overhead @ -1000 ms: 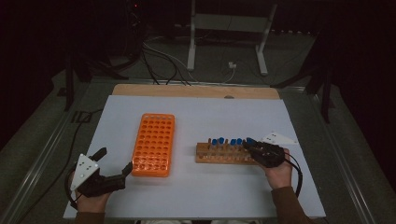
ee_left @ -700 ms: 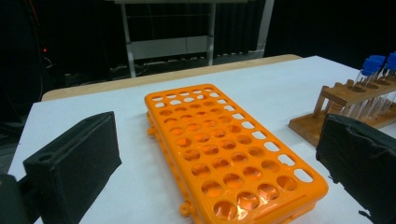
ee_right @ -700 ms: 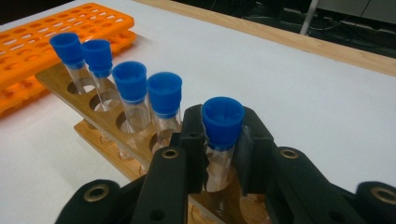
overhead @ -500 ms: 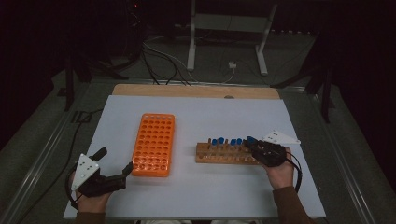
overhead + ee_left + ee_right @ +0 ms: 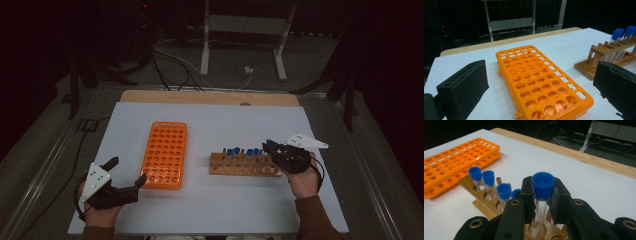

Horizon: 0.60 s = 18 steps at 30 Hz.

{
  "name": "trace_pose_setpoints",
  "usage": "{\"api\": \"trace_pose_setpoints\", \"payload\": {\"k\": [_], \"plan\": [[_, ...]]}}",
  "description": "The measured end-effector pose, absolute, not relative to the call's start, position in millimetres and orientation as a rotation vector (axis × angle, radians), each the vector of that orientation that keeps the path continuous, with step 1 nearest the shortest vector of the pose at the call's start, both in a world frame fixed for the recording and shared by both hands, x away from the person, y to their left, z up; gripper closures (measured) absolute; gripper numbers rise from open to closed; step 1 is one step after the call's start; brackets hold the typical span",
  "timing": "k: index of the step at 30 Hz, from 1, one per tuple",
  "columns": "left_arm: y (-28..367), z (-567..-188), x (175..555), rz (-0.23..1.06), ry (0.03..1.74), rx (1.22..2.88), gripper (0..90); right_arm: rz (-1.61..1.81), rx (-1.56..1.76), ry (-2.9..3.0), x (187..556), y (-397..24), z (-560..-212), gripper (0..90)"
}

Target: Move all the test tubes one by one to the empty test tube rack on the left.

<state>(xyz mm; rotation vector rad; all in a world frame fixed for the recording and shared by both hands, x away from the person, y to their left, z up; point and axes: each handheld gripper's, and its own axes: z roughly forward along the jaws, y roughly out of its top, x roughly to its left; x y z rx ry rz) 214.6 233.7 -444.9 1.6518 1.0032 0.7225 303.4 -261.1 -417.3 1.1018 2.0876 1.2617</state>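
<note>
My right gripper point(image 5: 541, 200) is shut on a clear test tube with a blue cap point(image 5: 543, 185). The tube is upright and its lower end is still in a hole of the wooden rack point(image 5: 484, 206). Several other blue-capped tubes point(image 5: 488, 178) stand in that rack to its left. From above, the right gripper point(image 5: 278, 150) sits at the right end of the wooden rack point(image 5: 244, 166). The empty orange rack point(image 5: 165, 154) lies to the left. My left gripper point(image 5: 127, 171) is open near the orange rack's front corner, with that rack point(image 5: 536, 80) between its wide jaws.
A white sheet point(image 5: 235, 125) covers the table, and a wooden strip point(image 5: 210, 97) shows along the far edge. Beyond the table are a metal stand point(image 5: 240, 30) and cables point(image 5: 170, 60) on a dark floor. The wooden rack point(image 5: 596, 62) stands right of the orange one.
The right gripper has risen a little with the blue-capped tube in it, drawing the tube up out of the wooden rack. The left gripper has kept still.
</note>
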Motion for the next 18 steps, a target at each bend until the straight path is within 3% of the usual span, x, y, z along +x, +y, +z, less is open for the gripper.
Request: {"api": "trace_pose_setpoints", "payload": {"k": [18], "plan": [[225,-436,226,0.718,0.966,1.692,0.1,1.255,1.087,2.077,301,-264,-397,75.8]]}}
